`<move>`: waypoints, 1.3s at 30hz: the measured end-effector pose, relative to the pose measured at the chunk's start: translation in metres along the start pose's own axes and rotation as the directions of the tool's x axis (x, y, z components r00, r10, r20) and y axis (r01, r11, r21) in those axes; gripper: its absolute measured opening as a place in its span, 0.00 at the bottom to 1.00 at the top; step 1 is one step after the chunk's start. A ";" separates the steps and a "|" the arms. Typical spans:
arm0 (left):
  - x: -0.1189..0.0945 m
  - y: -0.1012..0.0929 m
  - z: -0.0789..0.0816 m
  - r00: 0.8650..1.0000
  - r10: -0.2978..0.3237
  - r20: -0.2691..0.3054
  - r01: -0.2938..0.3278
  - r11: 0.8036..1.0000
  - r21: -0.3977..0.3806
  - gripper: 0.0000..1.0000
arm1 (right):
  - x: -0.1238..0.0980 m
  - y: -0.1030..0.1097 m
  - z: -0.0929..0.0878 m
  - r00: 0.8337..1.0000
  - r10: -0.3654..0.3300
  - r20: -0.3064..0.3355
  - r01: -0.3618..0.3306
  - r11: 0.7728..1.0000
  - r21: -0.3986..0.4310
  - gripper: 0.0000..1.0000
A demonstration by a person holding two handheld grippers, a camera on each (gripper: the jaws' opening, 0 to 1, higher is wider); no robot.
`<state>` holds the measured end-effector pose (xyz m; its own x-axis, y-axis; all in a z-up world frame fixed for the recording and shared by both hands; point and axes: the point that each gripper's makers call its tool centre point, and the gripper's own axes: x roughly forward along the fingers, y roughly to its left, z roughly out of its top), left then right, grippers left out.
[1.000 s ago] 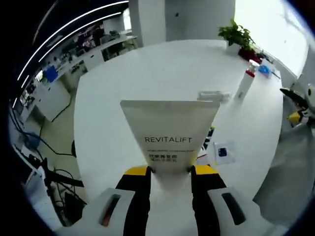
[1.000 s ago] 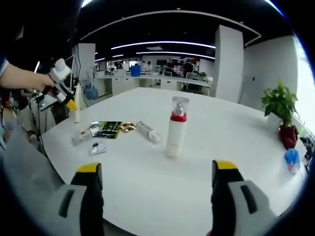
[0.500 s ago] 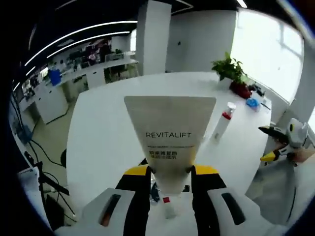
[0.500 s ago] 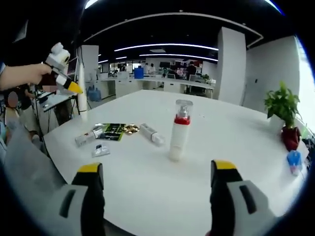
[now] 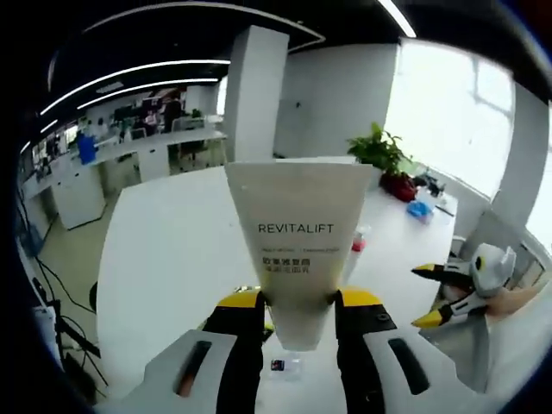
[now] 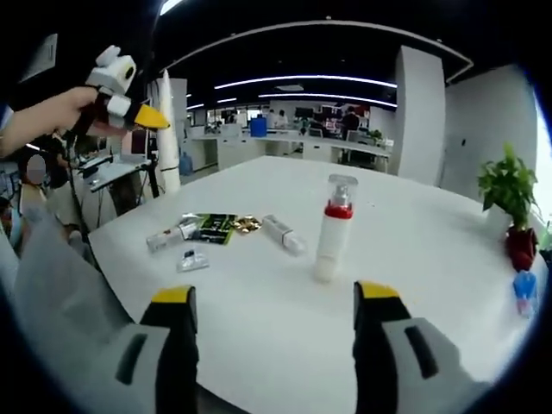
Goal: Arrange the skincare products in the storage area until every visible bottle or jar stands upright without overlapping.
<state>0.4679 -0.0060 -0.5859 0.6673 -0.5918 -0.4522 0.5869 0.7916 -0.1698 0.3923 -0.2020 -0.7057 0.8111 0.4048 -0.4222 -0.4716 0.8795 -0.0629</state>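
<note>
A white tube marked REVITALIFT (image 5: 297,241) stands with its wide crimped end up, and my left gripper (image 5: 297,302) is shut on its lower part. In the right gripper view the same tube (image 6: 169,129) is raised high at the left above the white table (image 6: 259,328), in that gripper (image 6: 121,95). A pump bottle with a red collar (image 6: 332,233) stands upright mid-table. A small white tube (image 6: 285,233) and another tube (image 6: 164,239) lie flat near it. My right gripper (image 6: 274,297) is open over the table's near part, holding nothing; it also appears in the left gripper view (image 5: 457,293).
A green sachet (image 6: 211,227), a gold item (image 6: 247,224) and a small clear sachet (image 6: 191,259) lie between the lying tubes. A potted plant (image 6: 509,185) and a blue object (image 6: 523,289) stand at the table's far right. Office desks fill the background.
My left gripper has lifted the REVITALIFT tube higher and its view has tipped up from the table. My right gripper's jaws stand slightly closer together, still open.
</note>
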 end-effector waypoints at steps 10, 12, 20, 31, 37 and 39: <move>0.008 -0.048 0.004 0.996 -0.055 0.067 0.059 0.996 -0.067 0.29 | 0.002 0.035 0.017 0.991 0.132 0.030 -0.132 0.991 0.000 0.62; 0.011 -0.059 0.003 0.996 -0.062 0.069 0.067 0.996 -0.060 0.29 | 0.002 0.044 0.029 0.987 0.155 0.046 -0.155 0.988 -0.007 0.56; 0.016 -0.095 -0.002 0.988 -0.114 0.104 0.127 0.985 -0.121 0.29 | 0.005 0.066 0.085 0.961 0.226 0.162 -0.219 0.974 -0.062 0.52; 0.018 -0.117 -0.004 0.979 -0.163 0.124 0.185 0.964 -0.189 0.29 | 0.007 0.067 0.111 0.946 0.254 0.203 -0.236 0.966 -0.106 0.27; 0.016 -0.121 -0.005 0.976 -0.177 0.126 0.200 0.961 -0.192 0.29 | 0.004 0.070 0.109 0.935 0.300 0.191 -0.284 0.953 -0.105 0.22; 0.015 -0.124 -0.005 0.972 -0.196 0.129 0.218 0.958 -0.188 0.29 | 0.001 0.071 0.108 0.929 0.318 0.189 -0.303 0.947 -0.102 0.21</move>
<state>0.4022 -0.1123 -0.5760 0.5932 -0.7498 -0.2930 0.6212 0.6579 -0.4258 0.3968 -0.1121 -0.6132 0.6692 0.7028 -0.2414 -0.7280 0.6851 -0.0236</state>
